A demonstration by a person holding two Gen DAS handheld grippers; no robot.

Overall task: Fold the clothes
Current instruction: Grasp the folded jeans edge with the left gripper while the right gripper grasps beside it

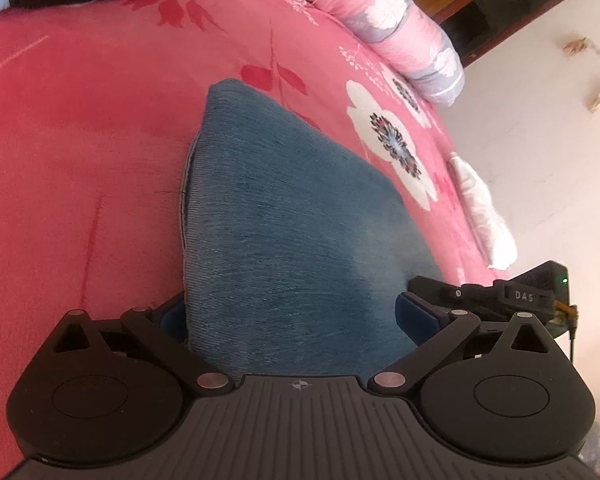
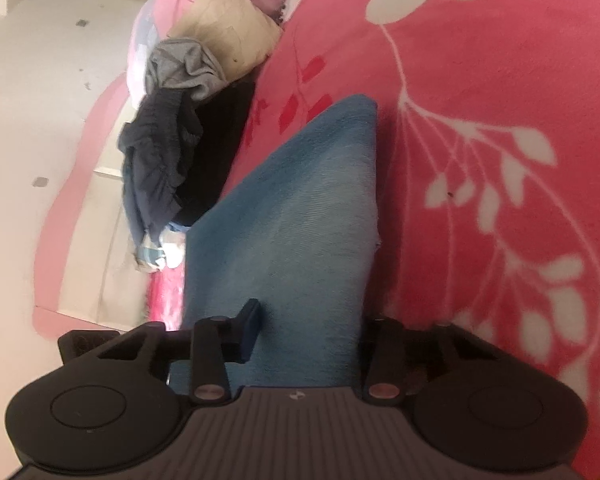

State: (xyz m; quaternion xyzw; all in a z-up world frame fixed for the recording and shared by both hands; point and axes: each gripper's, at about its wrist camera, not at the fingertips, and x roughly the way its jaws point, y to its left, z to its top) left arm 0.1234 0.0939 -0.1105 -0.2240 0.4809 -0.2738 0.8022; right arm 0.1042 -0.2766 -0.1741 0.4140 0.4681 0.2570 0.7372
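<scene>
Left wrist view: my left gripper (image 1: 296, 312) stood wide, one pad (image 1: 416, 316) clear on the right, the other mostly hidden behind the cloth edge on the left. The blue garment (image 1: 284, 216) ran up between the jaws and tapered to a corner further up the pink floral blanket (image 1: 60, 140). I couldn't see either pad pressing the cloth, so I read that side as not gripping. My other gripper's body showed just right of the garment's near end. A rolled pink quilt (image 1: 400, 20) lay well beyond the garment, toward the blanket's far edge.

Right wrist view: my right gripper (image 2: 308, 328) was partly closed around the same garment (image 2: 300, 216). The left pad (image 2: 250, 330) lay on the cloth; the right finger was hidden behind the fabric. Whether it actually had a bite, I couldn't tell. A pile of dark and grey clothes (image 2: 172, 128) sat left of the garment, near the blanket's edge.

Risks, as I judged them:
- The right side might catch only the top layer, so a lift would peel the fold open.
- With the left wide, pulling on one side would skew the garment and drag it crooked.
- Thick, ribbed cloth could bunch between the pads rather than crease cleanly.
- A sweep leftward could snag the pile.
</scene>
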